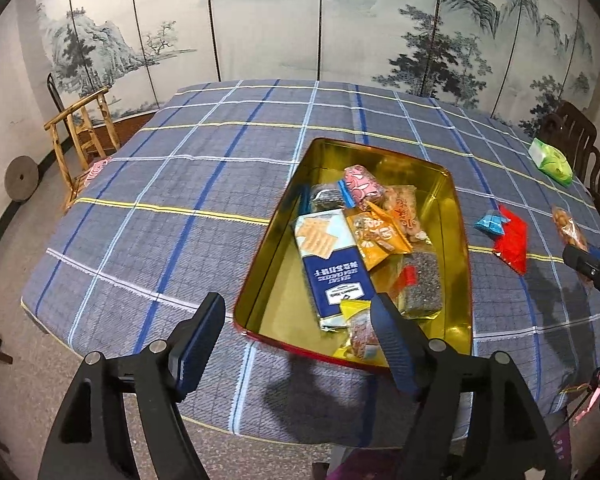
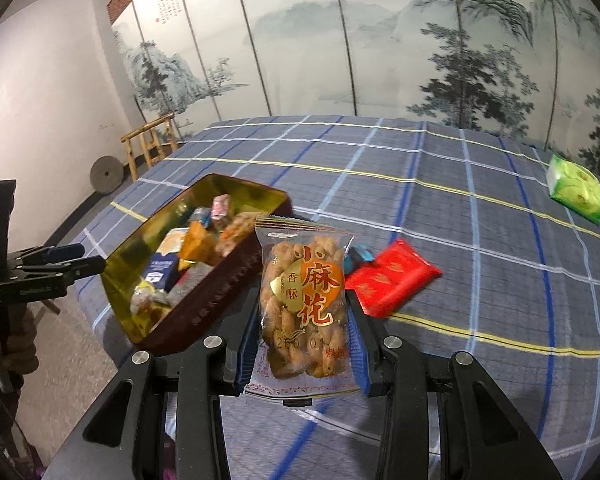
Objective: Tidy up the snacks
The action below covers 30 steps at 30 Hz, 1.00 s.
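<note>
A gold-lined tin (image 1: 274,248) with a red rim sits on the plaid tablecloth and holds several snack packets, among them a blue cracker pack (image 1: 332,264) and an orange packet (image 1: 376,236). My left gripper (image 1: 298,312) hovers open over the tin's near end, with nothing pressed between its fingers; a small yellow-edged packet (image 1: 360,332) lies in the tin by the right finger. My right gripper (image 2: 302,308) is shut on a clear packet of fried dough twists (image 2: 304,300), held upright above the cloth to the right of the tin (image 2: 204,312). The left gripper (image 2: 92,258) shows at the left edge of the right wrist view.
On the cloth right of the tin lie a red packet (image 2: 392,280), a small blue packet (image 2: 360,254) and, farther back, a green packet (image 2: 576,192). A wooden chair (image 1: 84,140) stands at the table's far left, dark chairs (image 1: 572,132) at the right. A painted folding screen stands behind the table.
</note>
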{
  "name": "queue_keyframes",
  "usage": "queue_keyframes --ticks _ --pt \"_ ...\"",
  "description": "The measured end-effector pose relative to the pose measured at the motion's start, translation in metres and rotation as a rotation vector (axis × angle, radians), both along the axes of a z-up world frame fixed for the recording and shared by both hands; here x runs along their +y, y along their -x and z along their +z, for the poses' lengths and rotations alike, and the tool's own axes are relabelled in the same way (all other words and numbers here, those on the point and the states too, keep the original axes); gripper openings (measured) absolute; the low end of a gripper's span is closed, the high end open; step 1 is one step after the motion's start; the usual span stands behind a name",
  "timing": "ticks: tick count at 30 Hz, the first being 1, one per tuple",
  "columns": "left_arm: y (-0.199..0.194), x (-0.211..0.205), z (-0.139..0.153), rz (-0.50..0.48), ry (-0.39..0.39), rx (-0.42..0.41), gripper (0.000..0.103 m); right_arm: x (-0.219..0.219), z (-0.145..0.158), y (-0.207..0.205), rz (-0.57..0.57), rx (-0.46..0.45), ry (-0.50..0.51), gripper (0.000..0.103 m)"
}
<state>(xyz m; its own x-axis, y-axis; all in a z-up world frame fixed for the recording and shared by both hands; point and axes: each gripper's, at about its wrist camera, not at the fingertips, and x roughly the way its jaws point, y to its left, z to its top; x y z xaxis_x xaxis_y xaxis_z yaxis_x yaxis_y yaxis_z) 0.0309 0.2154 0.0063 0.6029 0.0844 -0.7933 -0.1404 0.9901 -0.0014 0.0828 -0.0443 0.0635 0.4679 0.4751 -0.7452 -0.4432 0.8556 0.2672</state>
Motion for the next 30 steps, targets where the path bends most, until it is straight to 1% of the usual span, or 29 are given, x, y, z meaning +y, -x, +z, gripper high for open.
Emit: queue_keyframes --ticks 18,24,26,30 --pt "0.016 0.021 -0.003 0.045 -0.003 -0.009 0.078 0.056 0.005 0.007 0.109 0.022 -0.020 0.040" --pt "0.021 0.026 -0.001 0.059 0.022 -0.028 0.078 0.082 0.005 0.005 0.152 0.044 -0.037 0.040" --pt "0.023 0.027 0.000 0.070 0.011 -0.033 0.079 0.091 0.006 0.004 0.169 0.046 -0.039 0.040" --pt "0.025 0.023 0.003 0.061 -0.021 -0.041 0.082 0.115 0.001 0.000 0.210 0.068 -0.047 0.040"
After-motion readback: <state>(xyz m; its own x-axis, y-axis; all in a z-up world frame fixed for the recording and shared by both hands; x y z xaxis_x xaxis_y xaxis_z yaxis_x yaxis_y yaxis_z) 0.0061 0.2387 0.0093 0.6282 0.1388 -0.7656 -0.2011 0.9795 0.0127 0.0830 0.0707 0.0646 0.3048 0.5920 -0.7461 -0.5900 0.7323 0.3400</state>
